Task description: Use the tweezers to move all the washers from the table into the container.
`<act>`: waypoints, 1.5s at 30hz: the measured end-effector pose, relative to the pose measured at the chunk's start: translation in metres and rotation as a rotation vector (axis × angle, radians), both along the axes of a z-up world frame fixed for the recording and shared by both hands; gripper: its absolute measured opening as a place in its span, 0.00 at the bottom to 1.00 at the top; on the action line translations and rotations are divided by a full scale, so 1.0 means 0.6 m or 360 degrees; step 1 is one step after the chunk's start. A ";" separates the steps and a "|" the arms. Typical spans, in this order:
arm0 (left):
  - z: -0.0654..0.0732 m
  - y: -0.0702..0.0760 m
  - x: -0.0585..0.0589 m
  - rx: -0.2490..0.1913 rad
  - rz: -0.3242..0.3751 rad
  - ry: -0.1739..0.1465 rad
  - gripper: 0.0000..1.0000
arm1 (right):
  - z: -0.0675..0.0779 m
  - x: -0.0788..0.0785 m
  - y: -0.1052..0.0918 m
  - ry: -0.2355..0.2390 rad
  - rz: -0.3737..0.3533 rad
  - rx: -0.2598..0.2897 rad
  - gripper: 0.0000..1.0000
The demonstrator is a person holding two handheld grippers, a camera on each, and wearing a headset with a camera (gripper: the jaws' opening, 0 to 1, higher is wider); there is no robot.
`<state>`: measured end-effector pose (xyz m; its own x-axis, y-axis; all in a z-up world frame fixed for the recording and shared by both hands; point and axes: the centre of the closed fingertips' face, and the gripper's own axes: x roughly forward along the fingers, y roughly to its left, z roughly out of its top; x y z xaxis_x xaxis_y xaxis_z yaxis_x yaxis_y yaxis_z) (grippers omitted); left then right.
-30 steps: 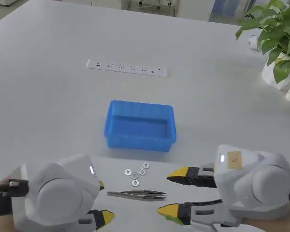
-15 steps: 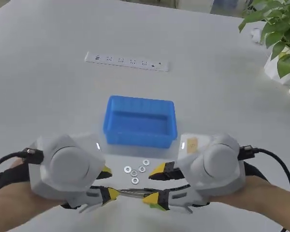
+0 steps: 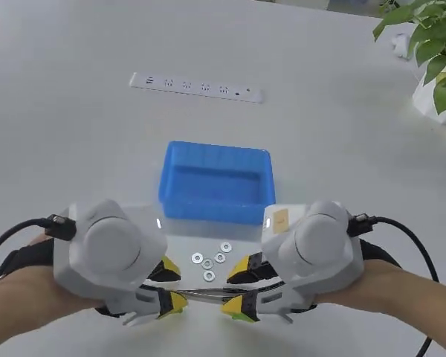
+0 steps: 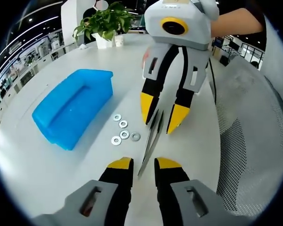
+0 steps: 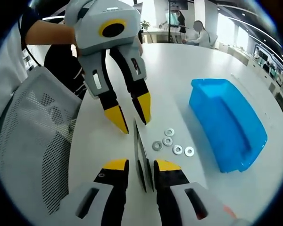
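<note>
Head view: the left gripper [image 3: 172, 285] and the right gripper [image 3: 236, 286] sit low over the white table [image 3: 74, 149], facing each other. The tweezers [image 3: 204, 294] lie flat between them. Each gripper's jaws stand apart around one end of the tweezers, and neither is clenched. Five washers [image 3: 210, 262] lie clustered on the table just beyond the tweezers, close in front of the blue container [image 3: 217, 152].

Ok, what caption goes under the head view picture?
The left tool and right tool face each other over the tweezers, beside five washers and a blue container.
</note>
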<state>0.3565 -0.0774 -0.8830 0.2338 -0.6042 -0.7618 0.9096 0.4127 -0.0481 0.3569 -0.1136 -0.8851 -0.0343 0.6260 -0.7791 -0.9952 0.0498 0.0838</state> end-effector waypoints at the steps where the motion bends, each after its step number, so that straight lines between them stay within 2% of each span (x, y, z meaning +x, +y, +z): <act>1: -0.002 0.000 -0.001 0.0009 -0.0016 0.0007 0.21 | -0.001 0.000 -0.001 0.0000 0.0006 -0.0006 0.22; 6: -0.009 0.001 -0.005 0.0031 -0.0066 0.0016 0.19 | -0.009 -0.001 -0.004 -0.0008 0.0040 -0.0040 0.20; 8: -0.009 -0.002 -0.001 0.0013 -0.0070 0.0024 0.15 | -0.010 0.000 -0.003 -0.0013 0.0057 -0.0037 0.17; 11: -0.009 -0.001 0.006 0.0028 -0.0079 0.0015 0.08 | -0.010 0.002 -0.005 -0.0009 0.0055 -0.0053 0.15; 12: -0.009 -0.002 0.003 0.0018 -0.0088 0.0037 0.08 | -0.010 0.004 -0.005 -0.0011 0.0055 -0.0055 0.14; 17: -0.009 -0.004 0.000 0.0027 -0.0152 0.0051 0.07 | -0.010 0.005 -0.006 -0.0010 0.0080 -0.0063 0.13; 20: -0.008 -0.007 -0.007 0.0050 -0.0198 0.0071 0.06 | -0.010 0.009 -0.006 -0.0028 0.0086 -0.0060 0.13; 21: -0.008 -0.007 -0.006 0.0057 -0.0205 0.0060 0.06 | -0.010 0.010 -0.006 -0.0032 0.0093 -0.0062 0.12; 28: 0.007 -0.006 -0.003 0.0045 -0.0229 0.0065 0.06 | -0.011 0.003 -0.008 -0.0107 0.0189 -0.0073 0.09; 32: 0.015 -0.008 -0.004 0.0045 -0.0246 0.0047 0.06 | -0.007 0.002 -0.010 -0.0143 0.0213 -0.0069 0.08; 36: 0.029 -0.009 -0.006 0.0017 -0.0251 0.0047 0.06 | 0.000 -0.001 -0.010 -0.0156 0.0209 -0.0020 0.08; 40: 0.043 -0.009 -0.018 0.0012 -0.0320 0.0058 0.05 | 0.010 -0.011 -0.008 -0.0143 0.0206 0.0097 0.08; 45: 0.063 -0.012 -0.020 0.0014 -0.0381 0.0031 0.05 | 0.021 -0.013 -0.006 -0.0159 0.0182 0.0179 0.07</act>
